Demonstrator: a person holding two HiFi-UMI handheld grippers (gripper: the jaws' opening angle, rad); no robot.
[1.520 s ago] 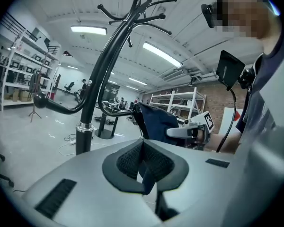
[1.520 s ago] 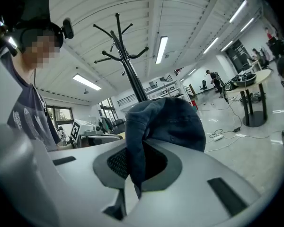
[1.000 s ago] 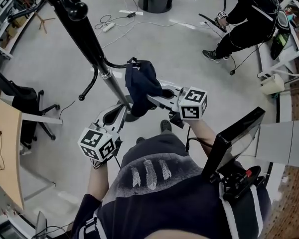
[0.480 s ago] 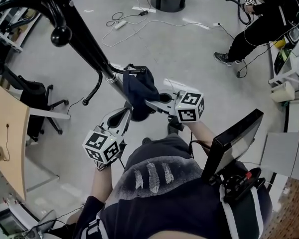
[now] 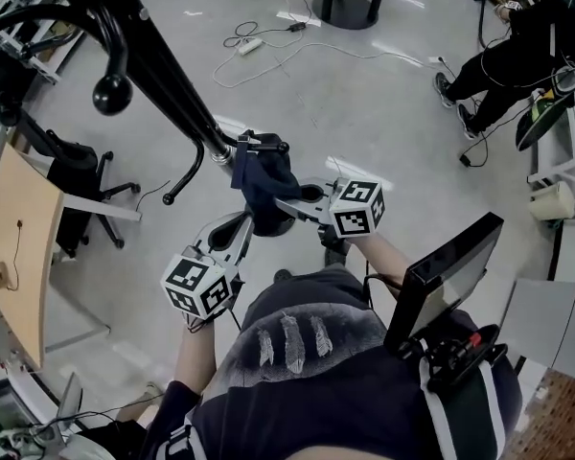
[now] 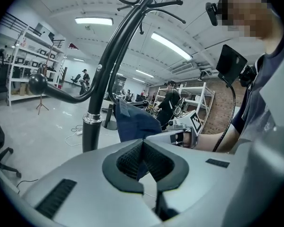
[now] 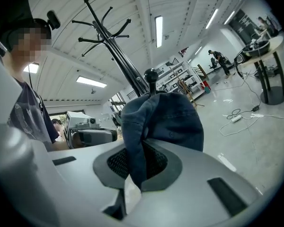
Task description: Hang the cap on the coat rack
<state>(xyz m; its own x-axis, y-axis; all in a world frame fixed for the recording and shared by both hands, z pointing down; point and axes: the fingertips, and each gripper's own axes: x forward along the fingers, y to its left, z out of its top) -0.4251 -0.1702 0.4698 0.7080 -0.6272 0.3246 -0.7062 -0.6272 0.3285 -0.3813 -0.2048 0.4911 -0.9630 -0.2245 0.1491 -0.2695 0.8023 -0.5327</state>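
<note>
while the navy cap [image 5: 264, 175] drapes against a low hook [image 5: 262, 145] of the black coat rack [image 5: 163, 60], the right gripper [image 5: 286, 202] clamps its fabric, jaws nearly together; the left gripper [image 5: 241, 223], jaws equally narrow, nips a thin fold of its lower edge.

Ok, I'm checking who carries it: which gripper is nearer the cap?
Right. The right gripper is clamped on the cap. The left gripper sits just short of it, jaws together, holding nothing.
</note>
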